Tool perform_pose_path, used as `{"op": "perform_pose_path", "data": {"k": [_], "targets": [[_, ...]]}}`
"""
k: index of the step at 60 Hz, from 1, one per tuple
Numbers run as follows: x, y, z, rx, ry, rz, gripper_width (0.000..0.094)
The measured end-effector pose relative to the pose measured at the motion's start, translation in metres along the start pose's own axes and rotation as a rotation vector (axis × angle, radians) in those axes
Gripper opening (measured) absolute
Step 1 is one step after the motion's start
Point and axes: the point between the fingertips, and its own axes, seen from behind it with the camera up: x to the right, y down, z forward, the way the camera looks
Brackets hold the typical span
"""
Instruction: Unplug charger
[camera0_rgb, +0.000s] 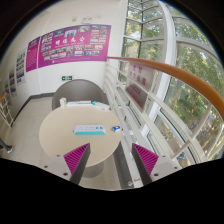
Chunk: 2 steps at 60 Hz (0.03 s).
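A white power strip (89, 130) lies on a round pale table (55, 135). A small blue and white charger (115, 128) sits at the strip's right end, seemingly plugged in. My gripper (110, 158) is above the table's near edge, short of the strip, with the charger ahead of the gap between the fingers. The fingers are open wide, magenta pads (76, 157) facing each other, and nothing is between them.
A second round table (78, 95) stands beyond the first. Tall windows (165, 110) run along the right, with an orange handrail (170, 70) in front of them. Pink posters (70, 45) hang on the far wall. Grey floor (115, 165) shows beside the table.
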Motion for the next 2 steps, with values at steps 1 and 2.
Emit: {"op": "perform_pose_path", "data": {"k": [1, 2], "targets": [[0.0005, -0.0002, -0.0006, 0.0, 0.002, -0.001, 0.0857], [0.0009, -0.0006, -0.0012, 0.002, 0.004, -0.002, 0.0856]]}}
